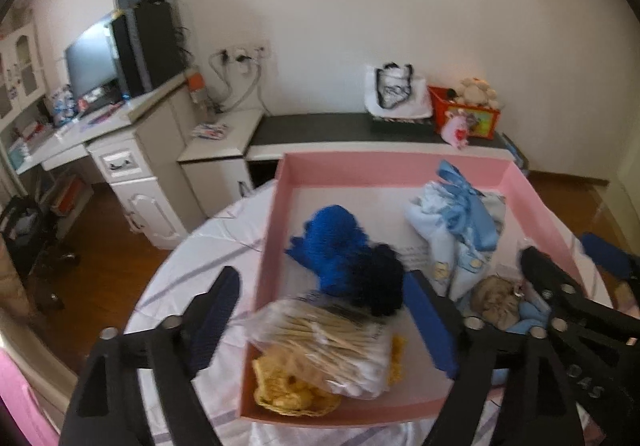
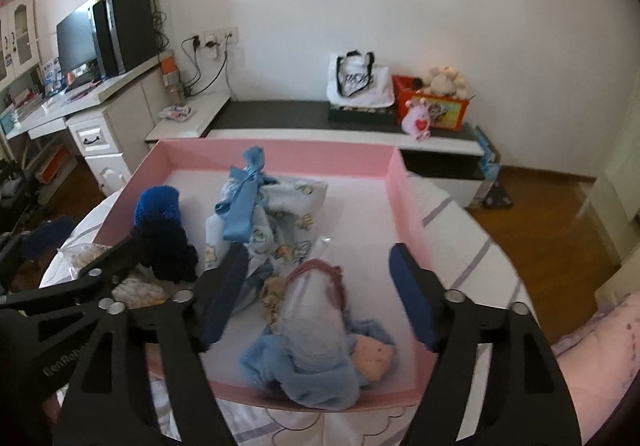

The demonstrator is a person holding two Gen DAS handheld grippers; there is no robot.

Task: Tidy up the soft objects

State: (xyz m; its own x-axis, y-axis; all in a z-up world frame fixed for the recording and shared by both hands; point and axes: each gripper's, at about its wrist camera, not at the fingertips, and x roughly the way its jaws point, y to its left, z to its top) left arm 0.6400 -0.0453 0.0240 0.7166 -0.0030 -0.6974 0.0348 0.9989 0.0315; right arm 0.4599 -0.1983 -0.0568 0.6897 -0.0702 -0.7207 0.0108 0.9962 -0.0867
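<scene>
A pink box sits on a round white table. It holds a blue knitted piece, a dark navy piece, a light blue printed bundle tied with a ribbon, a clear bag of tan knitwear, a yellow knitted item, and a blue plush doll with a pink face. My left gripper is open above the bag at the box's near left. My right gripper is open over the doll and a clear wrap.
The white striped tablecloth overhangs a wood floor. Behind stand a low bench with a tote bag, a red toy box and a white desk with a monitor.
</scene>
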